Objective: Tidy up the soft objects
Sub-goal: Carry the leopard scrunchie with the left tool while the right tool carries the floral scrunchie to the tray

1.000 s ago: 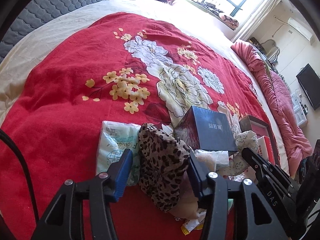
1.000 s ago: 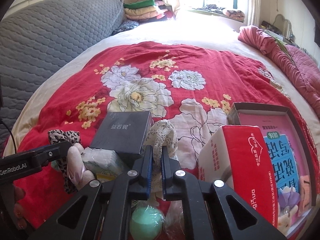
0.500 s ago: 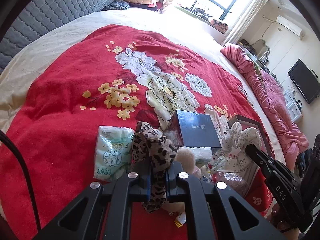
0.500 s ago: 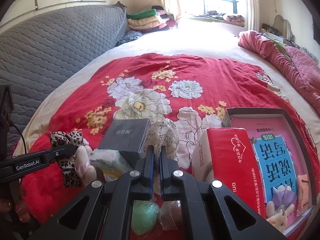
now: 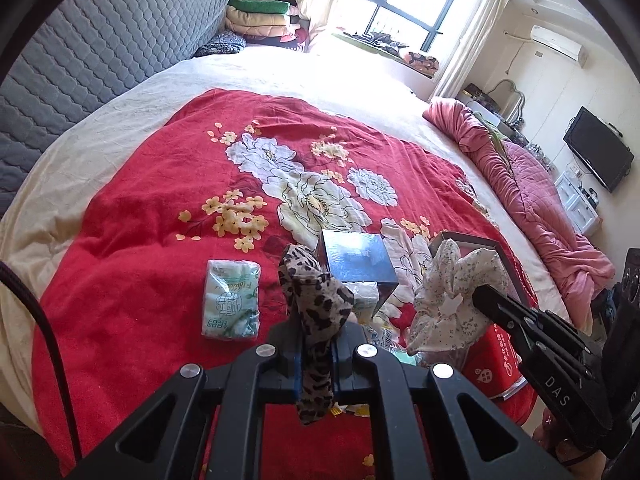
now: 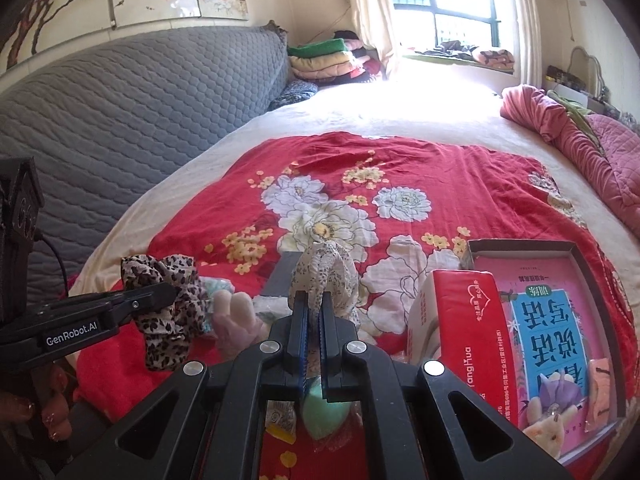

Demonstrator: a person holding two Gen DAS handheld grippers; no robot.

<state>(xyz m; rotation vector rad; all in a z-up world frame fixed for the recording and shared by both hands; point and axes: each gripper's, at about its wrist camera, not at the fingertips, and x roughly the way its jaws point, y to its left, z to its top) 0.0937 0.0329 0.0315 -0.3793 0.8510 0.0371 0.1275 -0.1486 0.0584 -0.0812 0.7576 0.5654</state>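
Above the red bedspread (image 5: 132, 240), a leopard-print scrunchie (image 5: 316, 320) dangles limp.

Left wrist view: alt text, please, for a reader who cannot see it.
The left gripper has its jaws shut on a leopard-print scrunchie above a red flowered bedspread. At right, the right gripper holds a white flowered scrunchie.

We see a leopard-print scrunchie (image 5: 316, 300) in brown and black; a white scrunchie (image 5: 452, 300) with small grey flecks. The bedspread (image 5: 140, 220) is red with white and yellow flowers; the headboard (image 6: 120, 120) grey, quilted.
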